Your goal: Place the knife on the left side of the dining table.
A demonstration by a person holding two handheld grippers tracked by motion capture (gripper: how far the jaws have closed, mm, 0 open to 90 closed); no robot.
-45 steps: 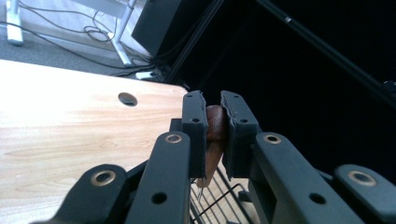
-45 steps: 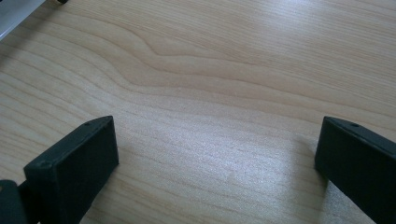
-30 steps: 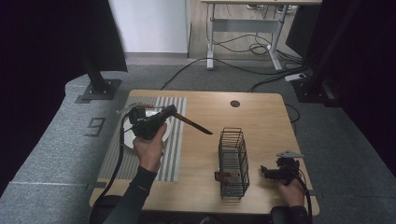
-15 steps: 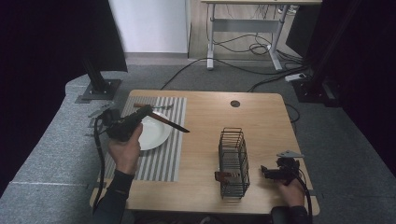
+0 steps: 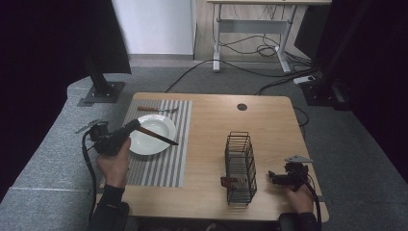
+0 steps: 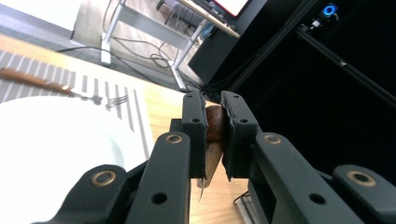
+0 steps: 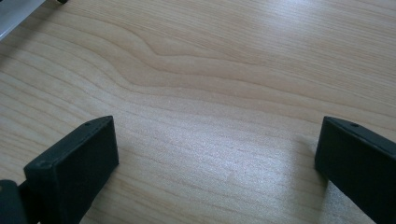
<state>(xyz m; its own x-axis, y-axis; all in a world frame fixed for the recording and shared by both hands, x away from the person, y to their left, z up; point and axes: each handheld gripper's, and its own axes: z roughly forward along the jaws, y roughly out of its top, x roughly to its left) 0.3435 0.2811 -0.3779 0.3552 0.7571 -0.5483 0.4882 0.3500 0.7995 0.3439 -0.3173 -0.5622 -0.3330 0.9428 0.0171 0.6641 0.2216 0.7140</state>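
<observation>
Setting a place, by the look of it. Left tongs (image 5: pixel 131 129) clamped on the brown handle of a knife (image 5: pixel 161 138), seen pinched between the jaws in the left gripper view (image 6: pixel 212 126); blade out over the white plate (image 5: pixel 159 122), tip past the plate's right rim, above the striped mat (image 5: pixel 166 163). Plate already on the mat, fork (image 5: pixel 155 109) already laid beyond it. Left to do, judging from this: lowering the knife beside the plate and letting go. Possibly one more brown-handled piece low in the wire rack (image 5: pixel 239 168), too small to tell. Right tongs (image 5: pixel 276 176) spread wide, holding nothing, low over bare wood near the rack on the surface (image 5: pixel 269 130). No brand, label or writing readable anywhere.
</observation>
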